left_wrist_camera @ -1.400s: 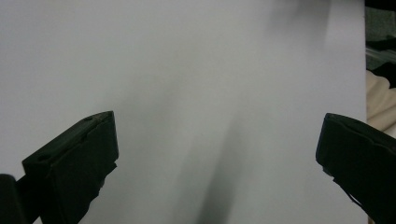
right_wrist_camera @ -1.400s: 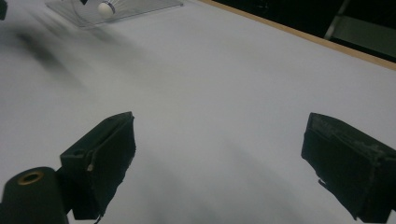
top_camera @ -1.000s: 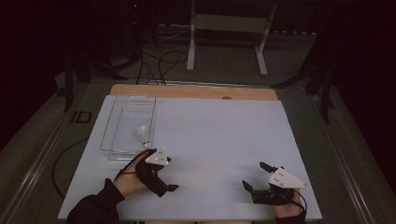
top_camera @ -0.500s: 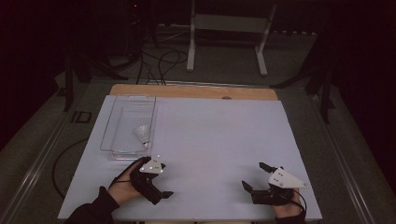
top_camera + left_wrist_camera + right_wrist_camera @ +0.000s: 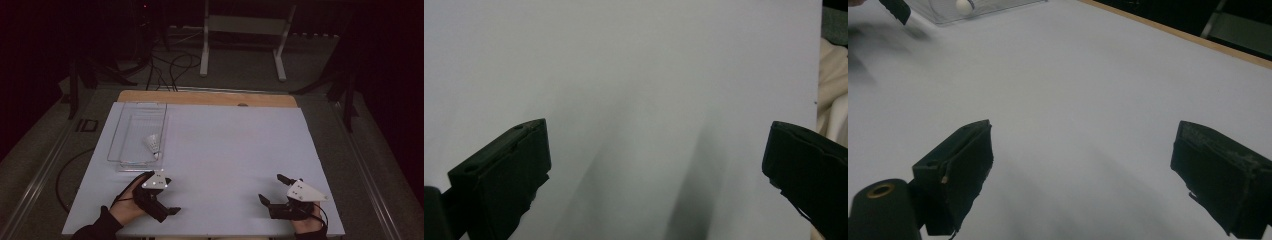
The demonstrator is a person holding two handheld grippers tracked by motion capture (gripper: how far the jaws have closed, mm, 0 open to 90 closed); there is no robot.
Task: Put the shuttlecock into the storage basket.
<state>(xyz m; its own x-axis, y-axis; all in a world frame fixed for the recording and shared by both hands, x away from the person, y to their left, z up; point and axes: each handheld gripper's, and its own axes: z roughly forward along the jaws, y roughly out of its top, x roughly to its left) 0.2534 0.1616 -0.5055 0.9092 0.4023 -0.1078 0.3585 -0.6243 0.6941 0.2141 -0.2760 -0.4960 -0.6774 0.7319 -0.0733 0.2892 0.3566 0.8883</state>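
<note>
A: Where do we stand with the shuttlecock (image 5: 154, 143)?

B: It lies inside the clear tray (image 5: 120, 136) at the far left of the table (image 5: 235, 150), toward the tray's near right corner, on its side as far as we can tell. Neither of our claws touches it.

A: And the left claw (image 5: 169, 204)?

B: We hold it just in front of the tray's near edge, low over the table and turned toward the middle. In the left gripper view its jaws stand wide apart with nothing but bare white surface between them, so it is released and empty.

A: The right claw (image 5: 268, 190)?

B: Well apart from the tray, near the front right of the table. Its jaws gape too, nothing gripped. From the right gripper view we see across the table to the tray with the shuttlecock's white cork tip (image 5: 963, 5) inside.

A: Why park them like that?

B: We judge both hands rest at the near edge, spread and clear of the tray, so nothing knocks it. The shuttlecock looks safely contained, and both claws sit ready.
</note>
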